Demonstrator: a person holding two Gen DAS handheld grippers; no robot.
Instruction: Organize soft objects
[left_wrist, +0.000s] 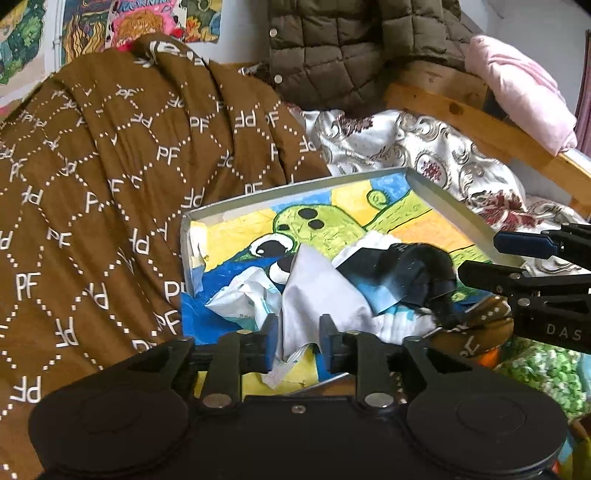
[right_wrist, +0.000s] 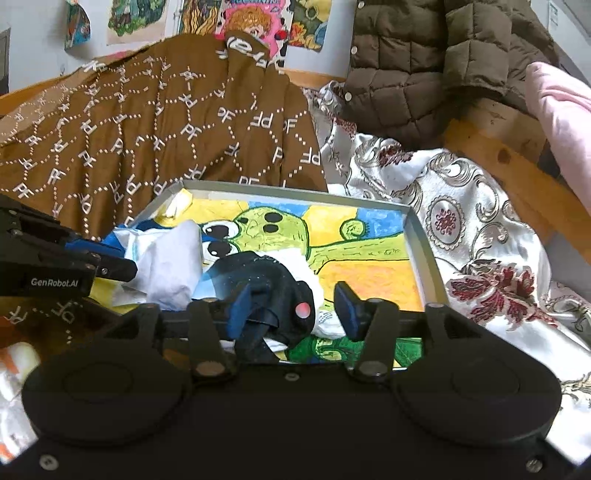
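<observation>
Left gripper, bottom centre, stands released, a white cloth loose between its pads. Right gripper likewise released around a dark cloth. Both cloths lie in the tray, lower centre. Advice: back off straight, avoiding snags

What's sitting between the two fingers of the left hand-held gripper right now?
A fold of white cloth, lying in the tray, seen in the left wrist view.

The bed (wooden-railed) carries a floral sheet, brown quilt and grey tray.
</observation>
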